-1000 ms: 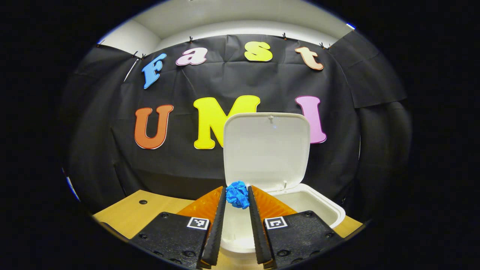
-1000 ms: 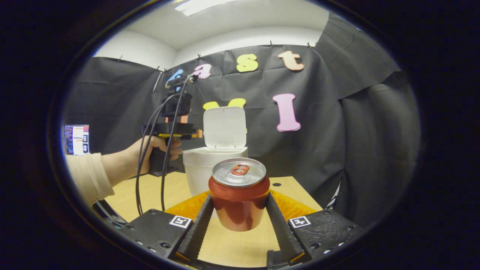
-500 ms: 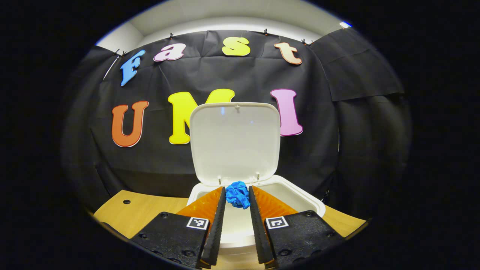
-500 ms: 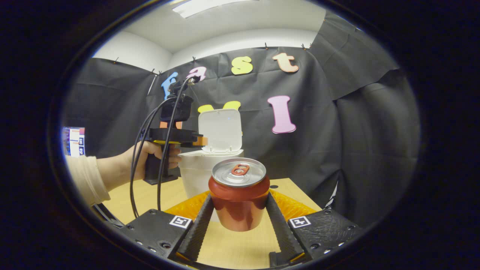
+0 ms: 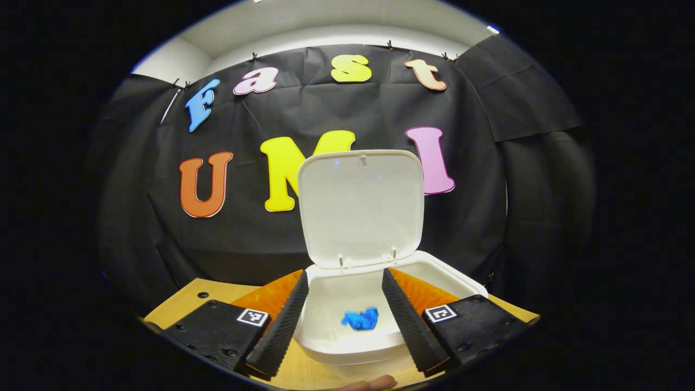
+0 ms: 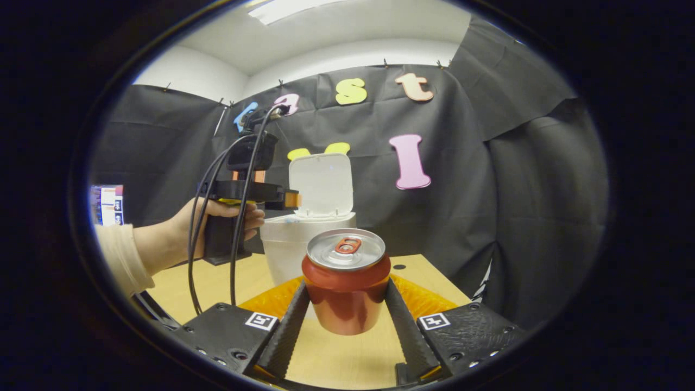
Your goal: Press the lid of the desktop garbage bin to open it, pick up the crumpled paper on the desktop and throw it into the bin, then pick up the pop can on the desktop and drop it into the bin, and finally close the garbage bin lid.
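While the lid stands upright, these lines sort the scene.
Crumpled paper [image 5: 360, 319]: blue wad lying on the floor inside the white garbage bin [image 5: 461, 281], free of any finger.
Lid [image 5: 361, 206]: open, hinged at the back rim.
Left gripper [image 5: 343, 317]: fingers spread wide, holding nothing, poised over the bin mouth.
Pop can [image 6: 346, 288]: red, upright, off the wooden desktop [image 6: 206, 282], near the bin.
Right gripper [image 6: 346, 312]: fingers pressed on both sides of the can.
Progress: lid opened and paper binned; can drop and lid closing remain, by my judgement.
Writing: none legible on the can or bin; square coded markers sit on the grippers.
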A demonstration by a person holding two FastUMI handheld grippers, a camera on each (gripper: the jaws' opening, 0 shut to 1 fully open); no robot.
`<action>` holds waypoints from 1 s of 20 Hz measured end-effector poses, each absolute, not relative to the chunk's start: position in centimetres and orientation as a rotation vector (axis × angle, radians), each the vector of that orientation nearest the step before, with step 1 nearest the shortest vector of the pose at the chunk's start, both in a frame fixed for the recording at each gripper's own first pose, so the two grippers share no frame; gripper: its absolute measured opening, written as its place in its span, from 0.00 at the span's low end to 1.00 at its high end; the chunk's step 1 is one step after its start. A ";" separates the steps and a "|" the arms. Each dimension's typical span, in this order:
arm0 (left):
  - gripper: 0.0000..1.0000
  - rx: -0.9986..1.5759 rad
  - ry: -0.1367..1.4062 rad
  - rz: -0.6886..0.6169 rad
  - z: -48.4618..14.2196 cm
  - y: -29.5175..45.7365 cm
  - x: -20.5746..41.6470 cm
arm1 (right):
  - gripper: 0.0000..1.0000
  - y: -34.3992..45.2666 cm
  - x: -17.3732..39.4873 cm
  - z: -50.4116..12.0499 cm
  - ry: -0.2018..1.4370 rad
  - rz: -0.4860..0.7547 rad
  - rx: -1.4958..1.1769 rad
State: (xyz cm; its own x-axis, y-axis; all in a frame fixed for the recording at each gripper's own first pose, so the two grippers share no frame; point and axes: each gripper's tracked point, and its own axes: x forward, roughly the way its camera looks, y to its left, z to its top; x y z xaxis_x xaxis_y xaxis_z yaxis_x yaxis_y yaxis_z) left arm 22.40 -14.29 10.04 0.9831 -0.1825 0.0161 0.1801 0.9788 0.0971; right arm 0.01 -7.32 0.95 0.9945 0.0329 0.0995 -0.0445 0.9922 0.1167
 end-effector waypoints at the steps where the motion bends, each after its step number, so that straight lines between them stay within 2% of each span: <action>1: 0.94 0.090 -0.019 -0.178 9.9 -13.8 22.4 | 0.80 -7.2 0.0 0.9 -0.097 0.040 0.119; 2: 0.98 0.085 -0.014 -0.166 9.6 -13.1 22.4 | 0.80 -7.0 -0.1 0.8 -0.095 0.042 0.117; 11: 0.99 0.043 -0.020 -0.097 7.9 -5.3 21.5 | 0.79 -6.0 0.5 0.0 -0.077 0.026 0.081; 20: 0.99 0.034 -0.023 0.040 4.4 3.8 16.5 | 0.80 -4.4 0.2 0.6 -0.071 -0.008 0.073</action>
